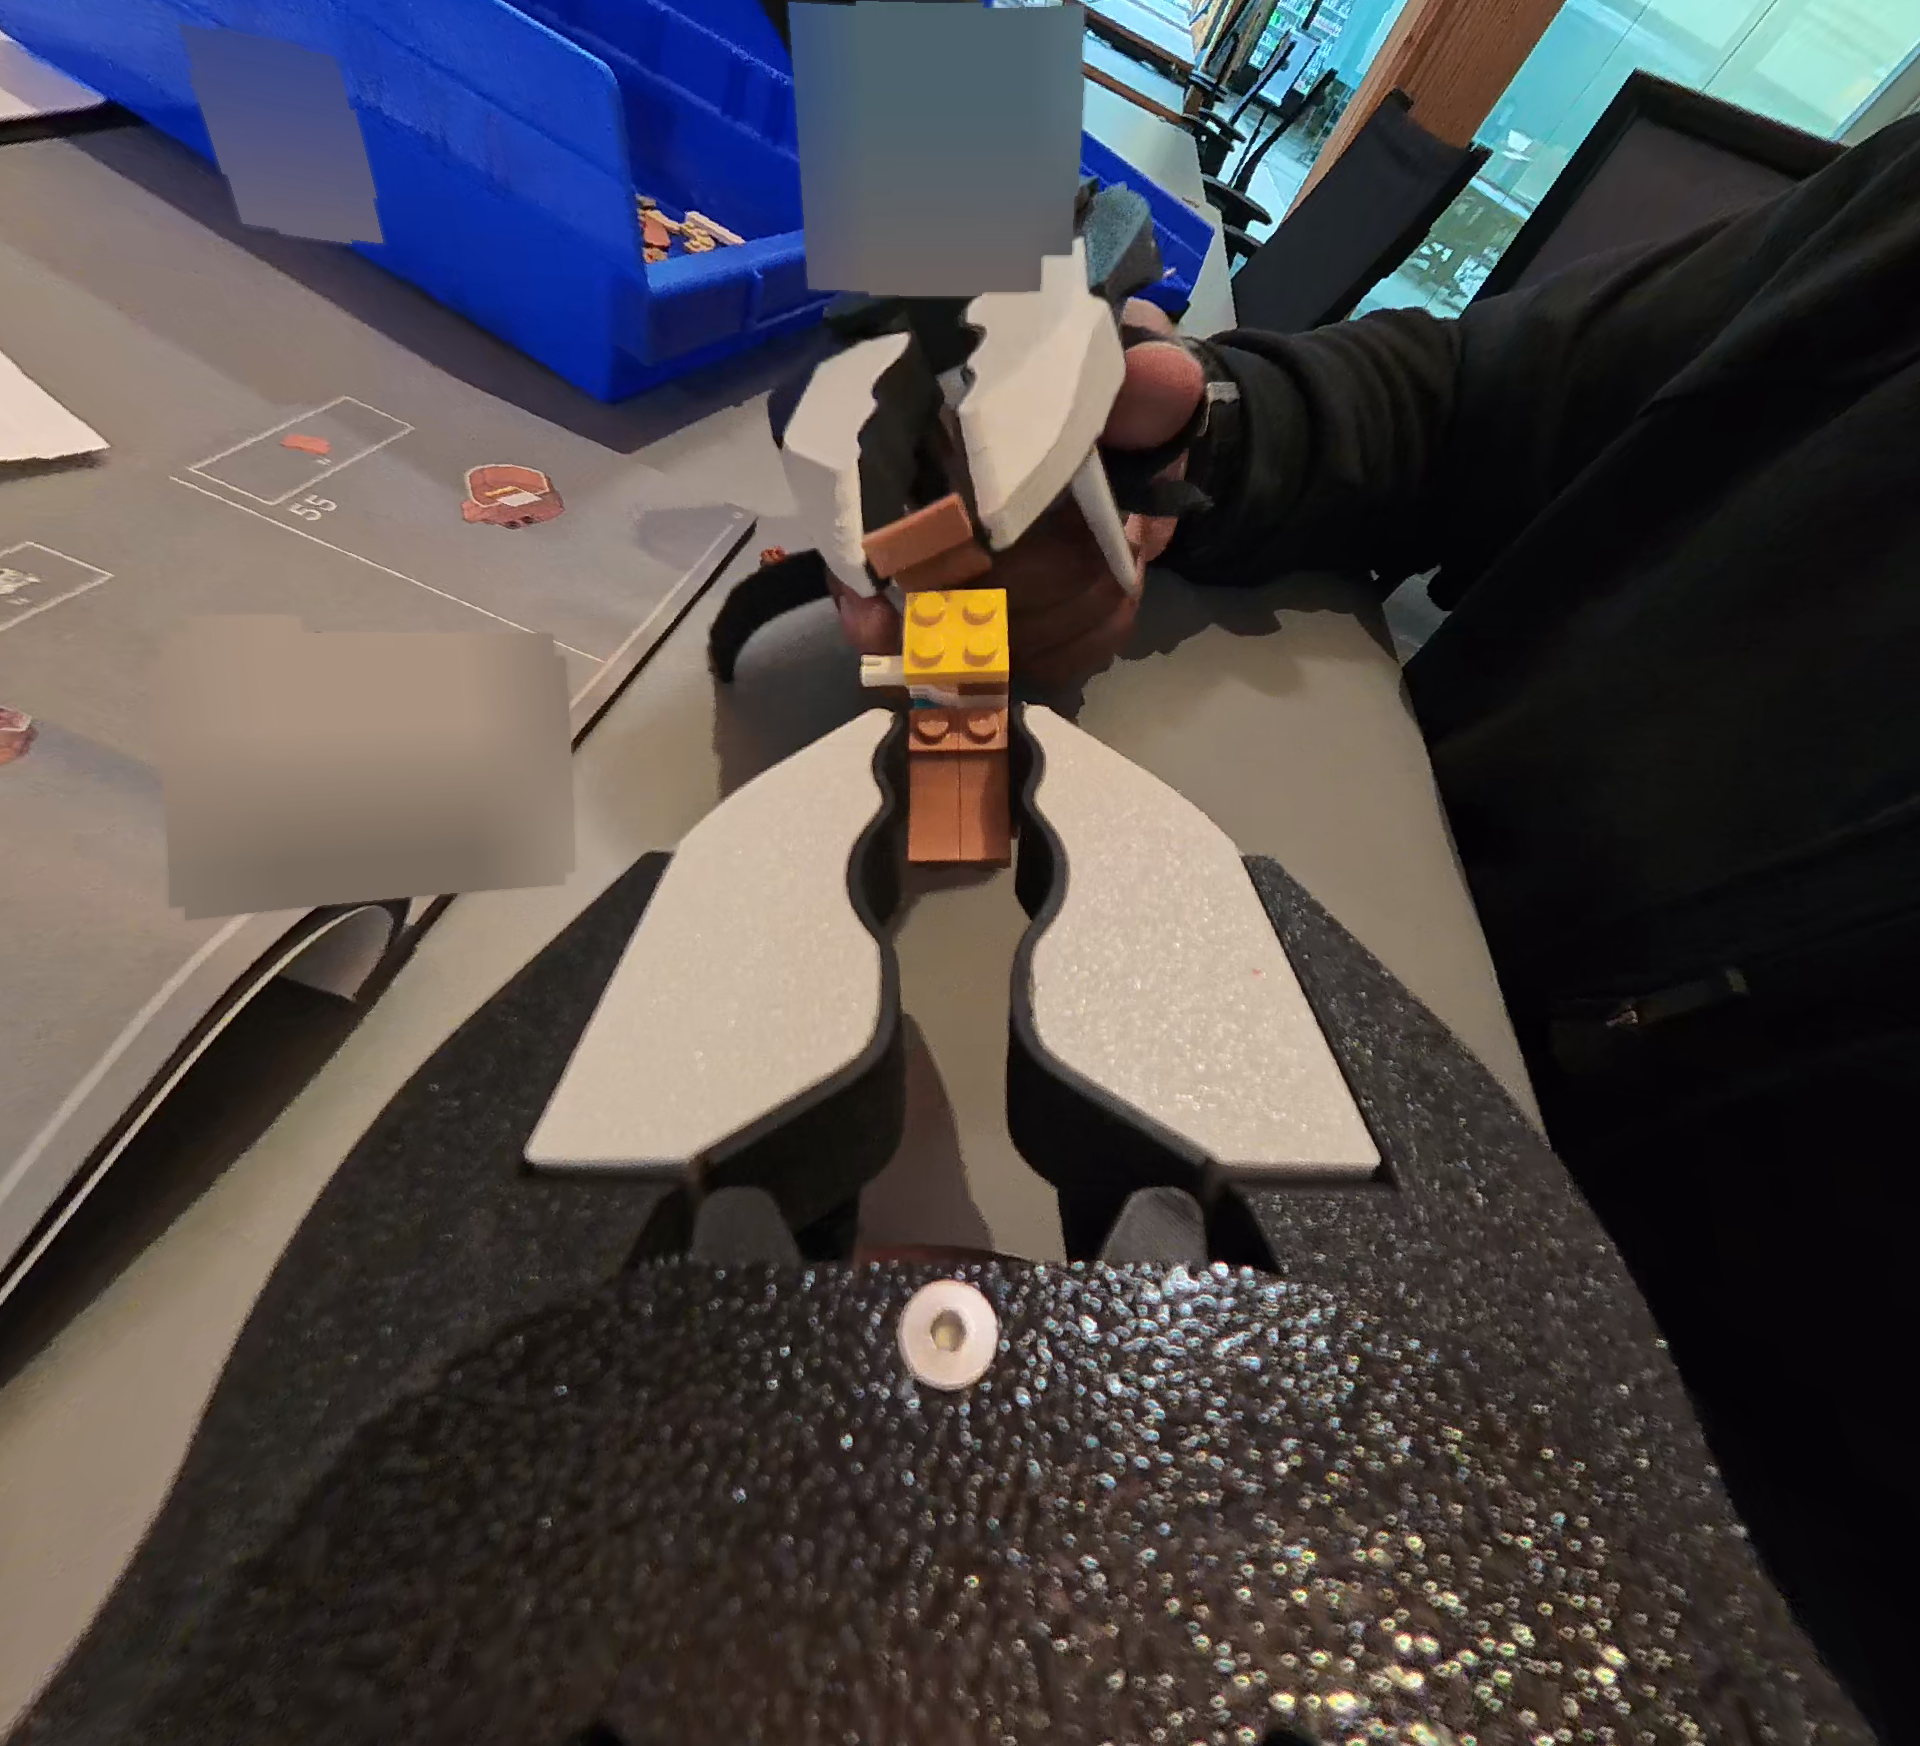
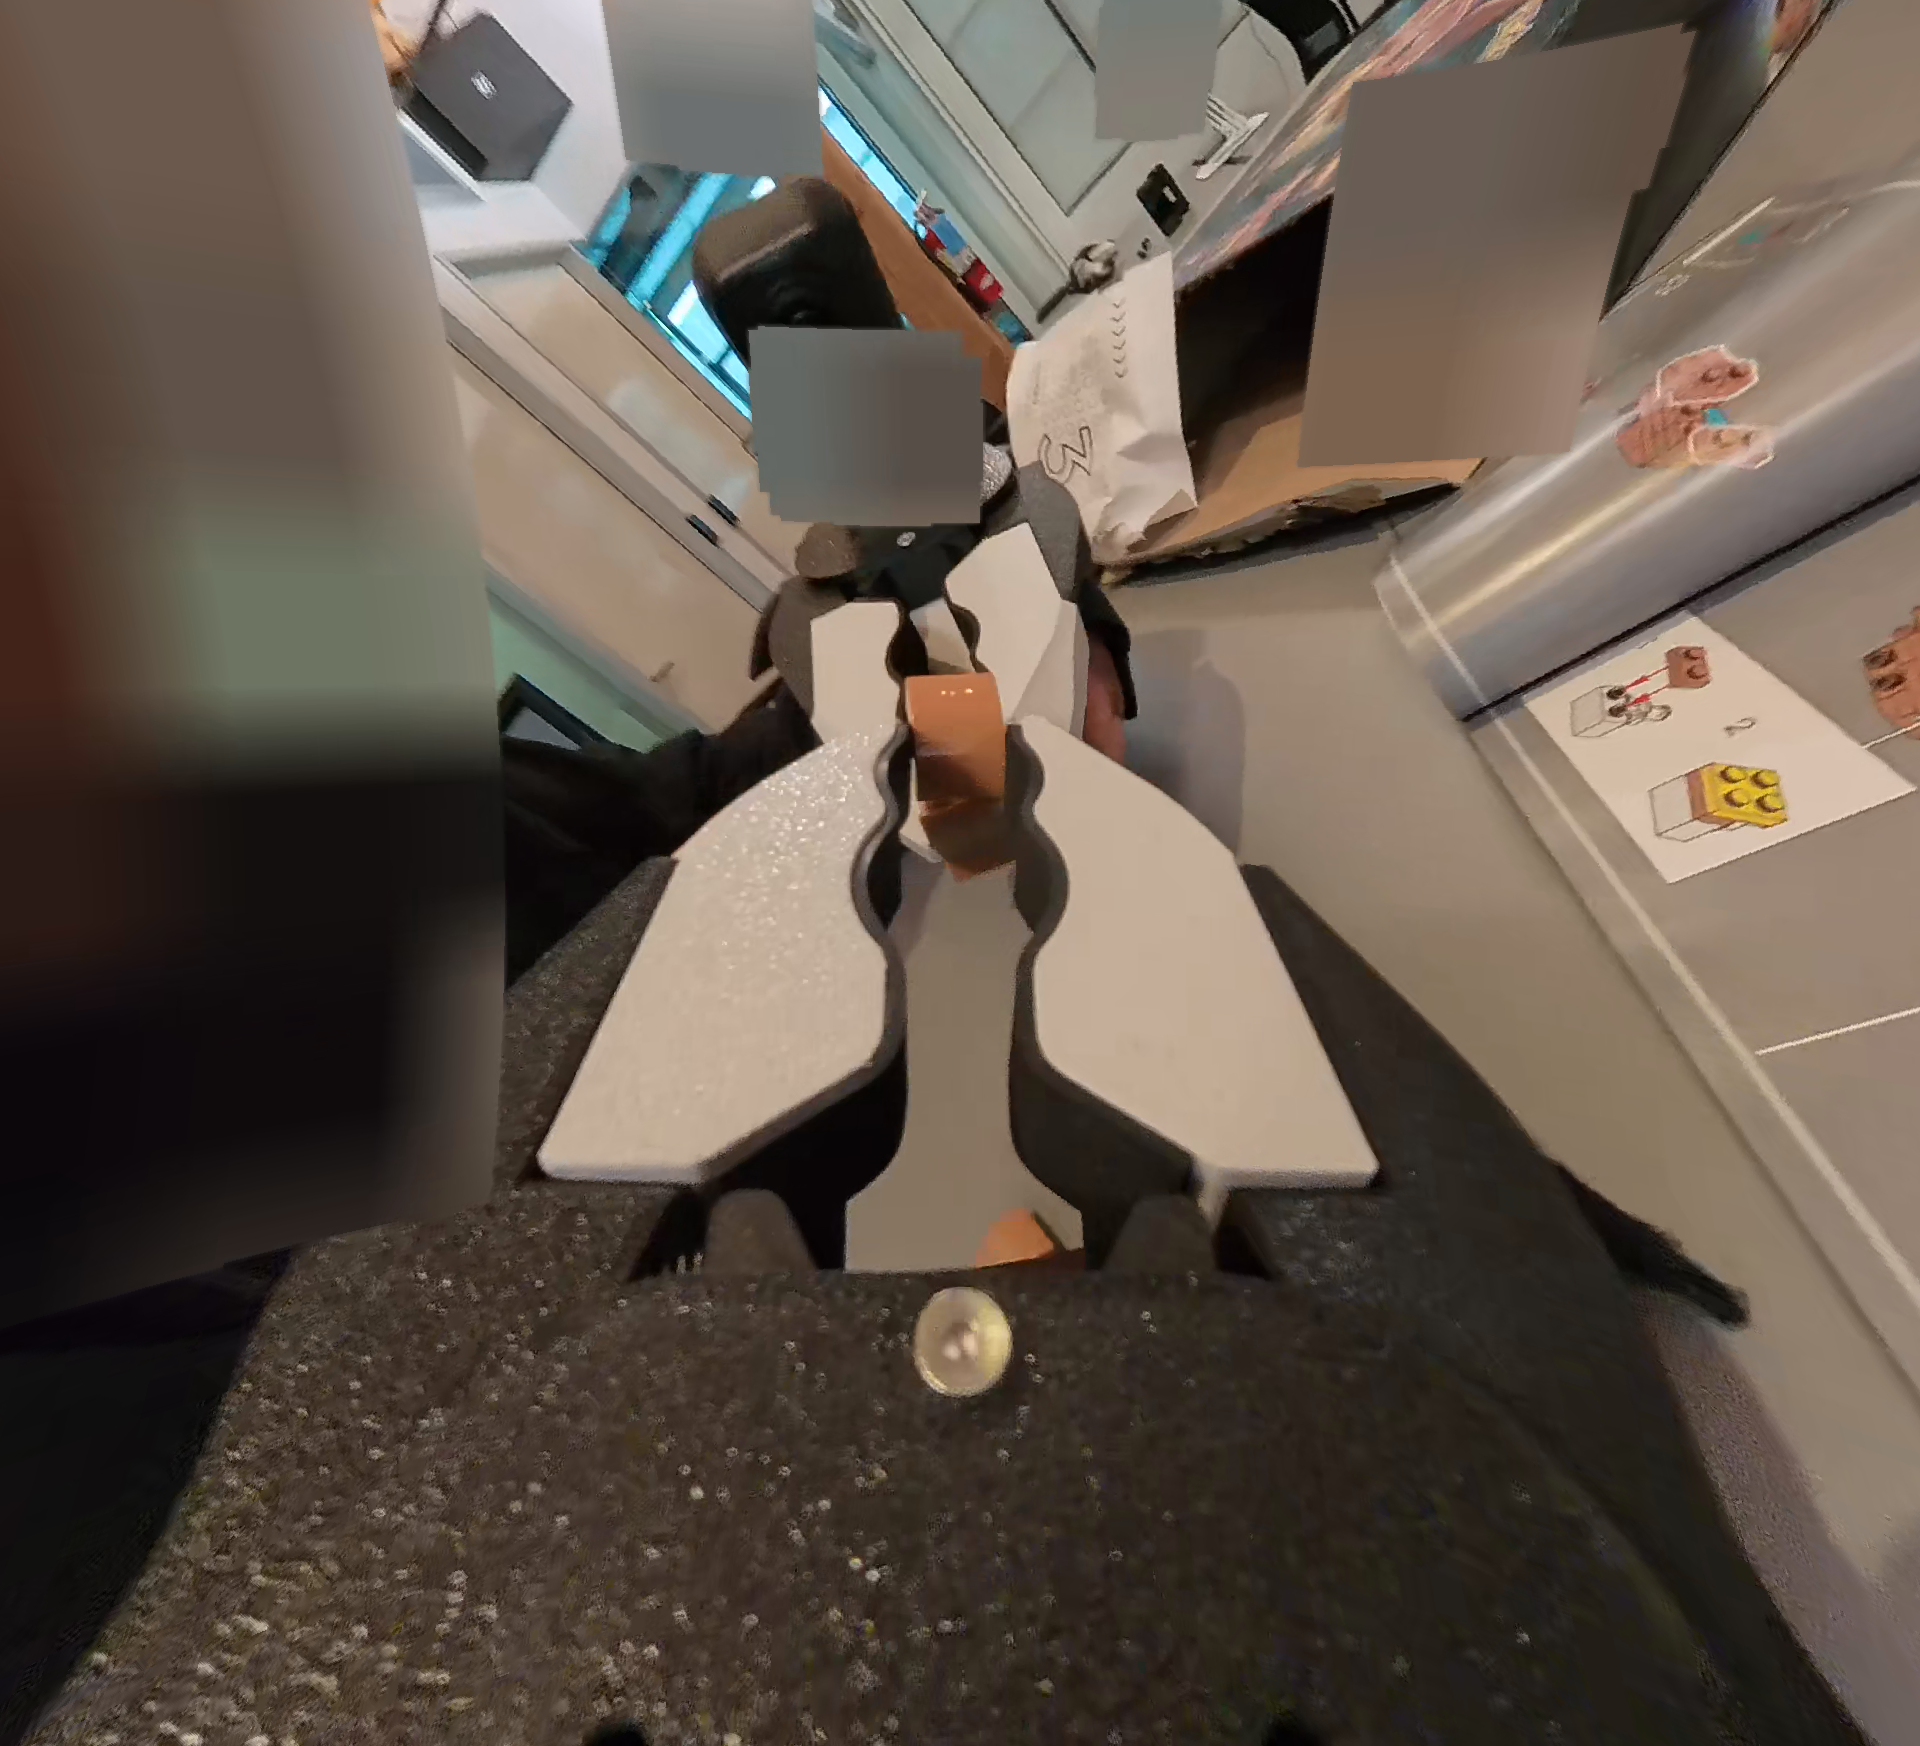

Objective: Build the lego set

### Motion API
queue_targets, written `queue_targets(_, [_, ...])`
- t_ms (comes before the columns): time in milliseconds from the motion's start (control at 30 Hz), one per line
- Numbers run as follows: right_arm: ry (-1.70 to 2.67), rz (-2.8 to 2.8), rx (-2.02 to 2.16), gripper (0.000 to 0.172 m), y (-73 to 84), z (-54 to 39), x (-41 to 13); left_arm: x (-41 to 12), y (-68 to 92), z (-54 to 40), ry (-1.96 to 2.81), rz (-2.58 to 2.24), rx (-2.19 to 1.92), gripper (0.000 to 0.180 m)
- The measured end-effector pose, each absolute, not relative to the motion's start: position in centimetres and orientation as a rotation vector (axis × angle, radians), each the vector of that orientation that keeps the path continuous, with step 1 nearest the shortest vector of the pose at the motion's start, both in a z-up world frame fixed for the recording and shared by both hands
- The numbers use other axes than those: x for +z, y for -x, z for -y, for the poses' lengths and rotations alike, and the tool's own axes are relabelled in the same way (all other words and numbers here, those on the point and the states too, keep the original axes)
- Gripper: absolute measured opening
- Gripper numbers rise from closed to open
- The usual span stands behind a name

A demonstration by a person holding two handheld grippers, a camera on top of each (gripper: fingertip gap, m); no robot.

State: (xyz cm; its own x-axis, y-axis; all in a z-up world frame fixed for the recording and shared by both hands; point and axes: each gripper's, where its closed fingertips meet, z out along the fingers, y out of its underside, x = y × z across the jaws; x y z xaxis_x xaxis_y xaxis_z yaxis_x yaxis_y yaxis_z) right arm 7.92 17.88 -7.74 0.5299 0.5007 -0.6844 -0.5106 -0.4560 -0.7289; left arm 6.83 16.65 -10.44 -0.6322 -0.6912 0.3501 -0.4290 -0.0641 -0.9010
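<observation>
The lower part of the brown and yellow brick stack is hidden between the left gripper fingers, and a small white piece beside its yellow brick is too small to identify. Beyond the stack, the right gripper covers most of a brown tile, whose far end cannot be seen. Left of the stack, the blue bins and the open instruction booklet are cut off by the picture's edge.

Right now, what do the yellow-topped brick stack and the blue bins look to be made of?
Brick stack: moulded hard plastic by the look, with crisp studs, sharp edges and a smooth finish. Blue bins: likely rigid moulded plastic, uniform colour, thin divider walls, slight sheen.
</observation>
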Motion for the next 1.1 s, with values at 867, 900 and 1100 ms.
queue_targets(867, [1.792,0.442,0.621,0.018,-7.1,-16.9,-8.7,-11.1,-6.6,-16.1,1.046,-2.065,-1.586,0.017])
queue_targets(900, [1.79,0.443,0.621,0.018,-7.1,-16.9,-8.6,-11.1,-6.6,-16.1,1.041,-2.063,-1.588,0.017])
queue_targets(1100, [1.777,0.449,0.627,0.019,-7.1,-16.8,-8.4,-10.8,-6.6,-16.1,1.015,-2.051,-1.595,0.017])
